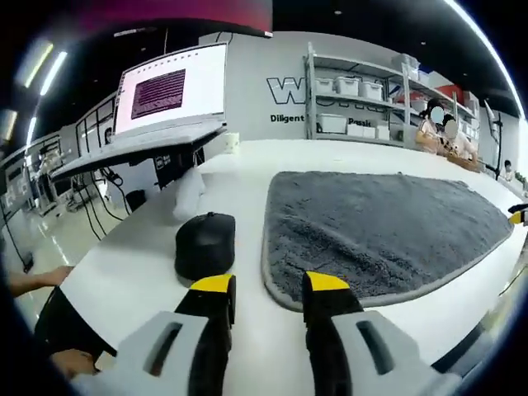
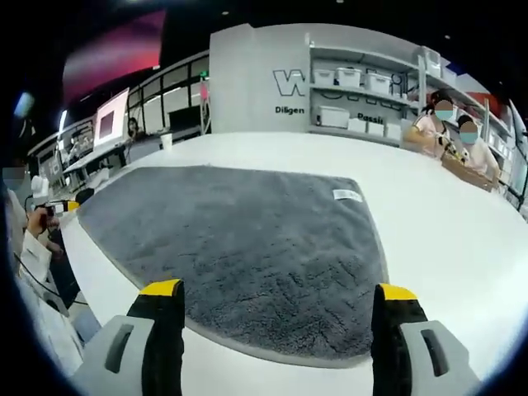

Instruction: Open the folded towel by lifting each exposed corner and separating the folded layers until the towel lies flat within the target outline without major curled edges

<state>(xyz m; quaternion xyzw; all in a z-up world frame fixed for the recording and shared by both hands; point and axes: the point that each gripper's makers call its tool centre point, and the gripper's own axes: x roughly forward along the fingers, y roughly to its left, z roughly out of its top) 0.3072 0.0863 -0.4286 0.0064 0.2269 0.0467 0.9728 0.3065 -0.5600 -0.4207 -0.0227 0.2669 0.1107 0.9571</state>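
Left gripper [image 1: 268,289]: jaws spread a little apart, yellow-tipped, holding nothing; they hang above the white table just short of the towel's near edge, touching neither.
Right gripper [image 2: 276,293]: jaws spread wide, yellow tips well apart, nothing between them; they hover over the near edge of the towel, and contact cannot be told.
Towel [image 1: 379,231]: grey, shaggy, lying spread on the table; in the right gripper view [image 2: 239,239] it lies flat with rounded corners and a bound edge, no folded layer visible.
Towel label [image 2: 347,195]: small white tag near the far right part of the towel, lying on its surface.
Table [image 1: 247,190]: white, wide; the towel covers much of its middle.
Black object [image 1: 205,245]: dark rounded thing on the table just beside the towel's left edge, in front of the left jaw; what it is cannot be told.
White bundle [image 1: 188,194]: pale crumpled thing on the table beyond the black object.
Monitor [image 1: 172,89]: lit screen with a dark purple window, standing off the table's far left side.
Shelf [image 1: 363,95]: metal rack against the back wall, carrying several white bins; their contents cannot be seen.
Wall lettering [image 2: 290,82]: large dark letters, only partly readable.
People [image 2: 450,128]: two seated at the far right end of the table, beside a brown box.
Hand [image 2: 37,221]: a person's hand at the left rim of the right gripper view.
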